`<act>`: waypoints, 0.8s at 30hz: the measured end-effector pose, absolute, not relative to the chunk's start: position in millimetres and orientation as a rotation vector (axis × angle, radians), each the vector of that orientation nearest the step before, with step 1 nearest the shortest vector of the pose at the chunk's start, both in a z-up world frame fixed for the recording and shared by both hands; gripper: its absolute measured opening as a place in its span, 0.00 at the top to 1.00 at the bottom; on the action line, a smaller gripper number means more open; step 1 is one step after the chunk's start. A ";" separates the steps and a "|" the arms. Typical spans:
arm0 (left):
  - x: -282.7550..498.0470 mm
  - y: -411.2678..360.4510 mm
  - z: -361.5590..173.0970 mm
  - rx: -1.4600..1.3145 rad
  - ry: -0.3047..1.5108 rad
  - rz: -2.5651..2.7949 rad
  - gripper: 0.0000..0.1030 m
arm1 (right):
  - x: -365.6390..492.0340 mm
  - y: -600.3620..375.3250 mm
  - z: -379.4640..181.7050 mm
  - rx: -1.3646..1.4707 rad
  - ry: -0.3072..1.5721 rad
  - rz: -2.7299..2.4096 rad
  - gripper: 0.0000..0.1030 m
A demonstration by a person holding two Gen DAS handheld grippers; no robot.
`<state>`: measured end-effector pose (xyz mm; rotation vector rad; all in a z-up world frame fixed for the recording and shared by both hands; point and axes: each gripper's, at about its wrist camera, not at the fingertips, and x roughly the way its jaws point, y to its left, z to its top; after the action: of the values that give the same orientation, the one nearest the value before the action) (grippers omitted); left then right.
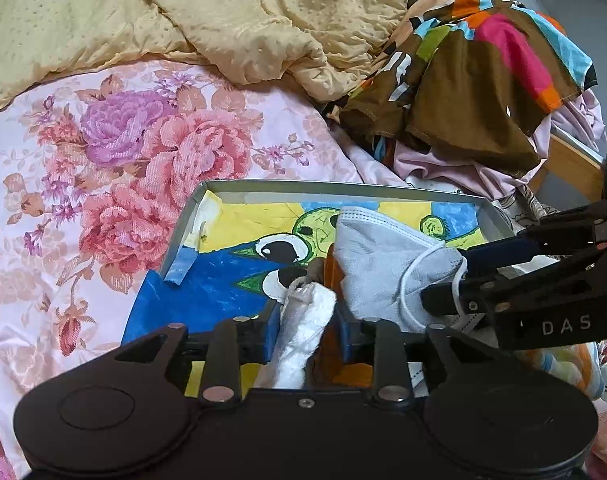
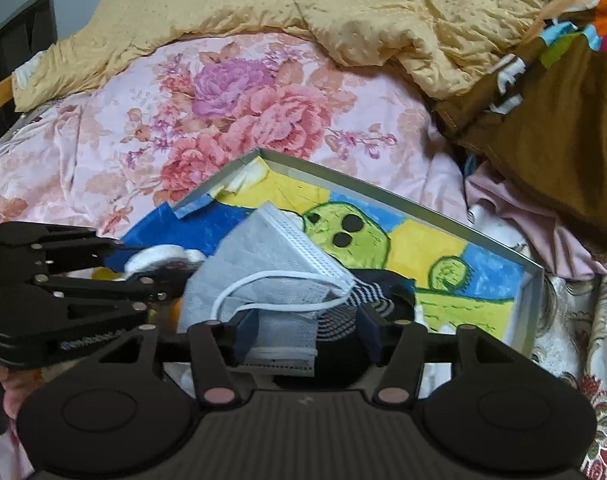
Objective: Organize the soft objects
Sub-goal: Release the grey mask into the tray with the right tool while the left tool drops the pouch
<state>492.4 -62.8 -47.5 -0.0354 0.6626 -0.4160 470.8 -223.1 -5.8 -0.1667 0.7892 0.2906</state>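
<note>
Both are letting go over the tray (image 1: 488,216) on the bed: the left hand-held gripper (image 1: 308,330) stands narrowly parted around a white cloth (image 1: 303,332), the right hand-held gripper (image 2: 308,334) wider around the grey face mask (image 2: 271,276). Best to back straight out, near-side, so the mask's ear loop (image 2: 263,280) doesn't snag a finger and drag it off the tray.

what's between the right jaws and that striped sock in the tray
The grey face mask lies partly over the striped sock and fills the left side of the gap in the right gripper. Its ear loop crosses in front too. Both lie in the tray.
</note>
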 end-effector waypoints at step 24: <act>458.4 -58.6 -43.2 -0.052 0.640 -0.403 0.23 | 445.4 -252.5 8.4 -0.148 0.774 0.261 0.17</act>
<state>458.4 -58.6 -43.2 -0.0518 0.6403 -0.4028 445.4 -252.5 8.4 -0.1483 0.7742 0.2614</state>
